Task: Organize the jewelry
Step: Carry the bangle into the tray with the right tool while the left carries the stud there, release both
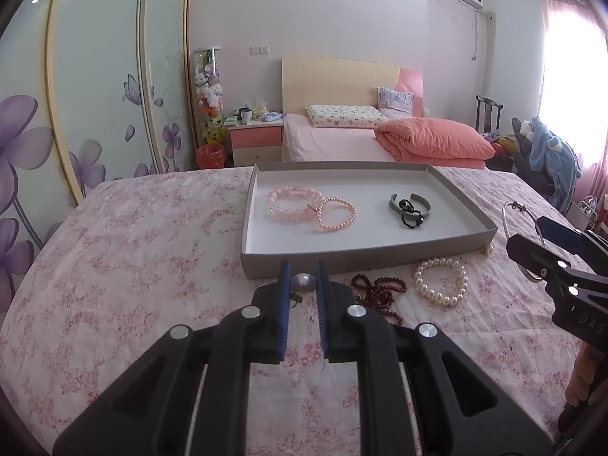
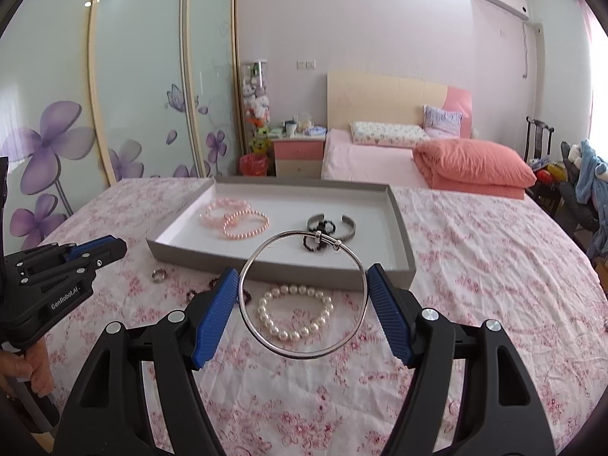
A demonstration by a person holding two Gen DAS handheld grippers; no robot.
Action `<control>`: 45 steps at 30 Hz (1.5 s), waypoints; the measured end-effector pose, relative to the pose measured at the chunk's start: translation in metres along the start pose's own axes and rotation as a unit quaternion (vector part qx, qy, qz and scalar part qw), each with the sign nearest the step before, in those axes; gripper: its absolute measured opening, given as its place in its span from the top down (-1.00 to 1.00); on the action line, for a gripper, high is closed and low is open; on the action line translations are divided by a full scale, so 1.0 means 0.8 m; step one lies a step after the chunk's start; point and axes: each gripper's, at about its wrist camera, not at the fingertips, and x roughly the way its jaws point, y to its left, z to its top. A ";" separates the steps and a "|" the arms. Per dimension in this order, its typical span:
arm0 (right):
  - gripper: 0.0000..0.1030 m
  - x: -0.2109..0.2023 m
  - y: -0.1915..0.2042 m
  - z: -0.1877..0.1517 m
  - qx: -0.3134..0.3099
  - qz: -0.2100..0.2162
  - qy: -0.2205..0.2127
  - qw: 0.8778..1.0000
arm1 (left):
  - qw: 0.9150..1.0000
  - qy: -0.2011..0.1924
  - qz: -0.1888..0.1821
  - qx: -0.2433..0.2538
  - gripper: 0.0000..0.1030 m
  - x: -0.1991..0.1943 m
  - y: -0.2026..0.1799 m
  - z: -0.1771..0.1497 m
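Left gripper (image 1: 303, 279): jaws nearly closed, pinching pearl ring (image 1: 303, 282) above bed (image 1: 114, 266), pearl facing tray (image 1: 467, 199). Right gripper (image 2: 303, 296): jaws wide, clamping silver bangle (image 2: 304, 355) by its sides, hoop face toward camera, clasp at far top. Tray long axis runs left-right, holds two pink bead bracelets (image 1: 292, 205), one grey cuff (image 1: 425, 205), one black bead piece (image 1: 412, 214). On bedspread: one white pearl bracelet (image 1: 440, 281), one dark red bead strand (image 1: 380, 292).
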 end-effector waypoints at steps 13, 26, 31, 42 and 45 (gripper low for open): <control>-0.36 -0.011 0.008 0.013 -0.004 -0.012 -0.056 0.998 | 0.999 -0.034 -0.008 -0.006 0.73 -0.010 -0.006 0.011; -0.36 0.000 0.002 0.036 -0.006 -0.032 -0.093 0.995 | 0.999 -0.049 0.000 -0.011 0.73 0.005 -0.006 0.036; -0.36 0.016 -0.007 0.052 0.002 -0.040 -0.099 0.994 | 0.998 -0.058 0.009 -0.008 0.73 0.022 -0.005 0.055; -0.36 0.087 -0.028 0.067 0.033 -0.035 -0.060 0.997 | 0.999 -0.038 0.009 -0.009 0.73 0.093 -0.008 0.086; -0.36 0.109 -0.032 0.065 0.036 -0.030 -0.038 0.998 | 1.000 -0.025 0.002 -0.008 0.73 0.114 -0.011 0.089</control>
